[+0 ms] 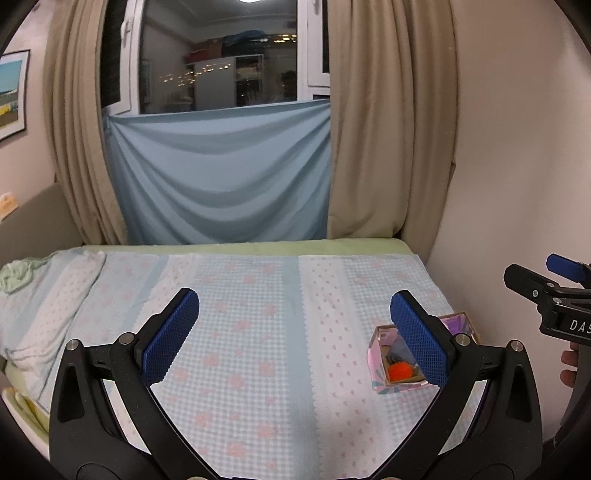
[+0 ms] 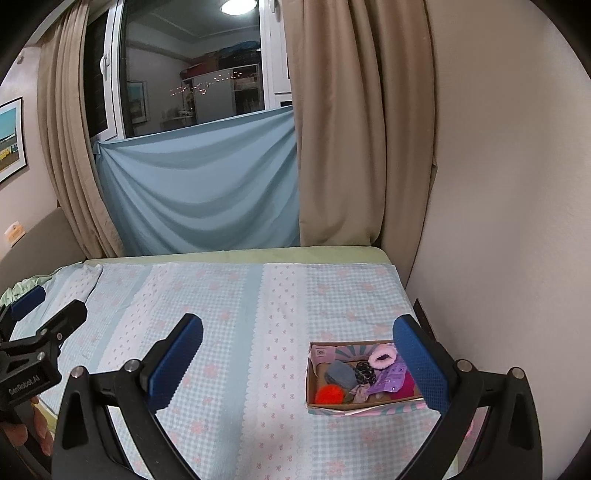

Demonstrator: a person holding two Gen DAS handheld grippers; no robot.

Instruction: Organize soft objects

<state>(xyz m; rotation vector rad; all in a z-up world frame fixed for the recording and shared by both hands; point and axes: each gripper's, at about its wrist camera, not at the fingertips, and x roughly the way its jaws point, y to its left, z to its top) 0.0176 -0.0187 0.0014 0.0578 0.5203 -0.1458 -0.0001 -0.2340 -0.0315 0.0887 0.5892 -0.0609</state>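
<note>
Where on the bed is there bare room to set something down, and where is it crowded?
The patterned bedspread lies bare from the cardboard box leftward to the rumpled edge, and back to the blue drape. Crowded: the box, packed with an orange pom-pom, pink scrunchie and other soft items, near the wall.

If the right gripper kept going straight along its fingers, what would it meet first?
Probably the checked bedspread: the open right gripper holds nothing and points over bare fabric, with the cardboard box off to its right. Depth is uncertain.

The room is evenly lit by a ceiling lamp (image 2: 238, 6), reflected in the dark window (image 1: 218, 55). Shadows are soft. Fisheye bends the edges; corners are black.
</note>
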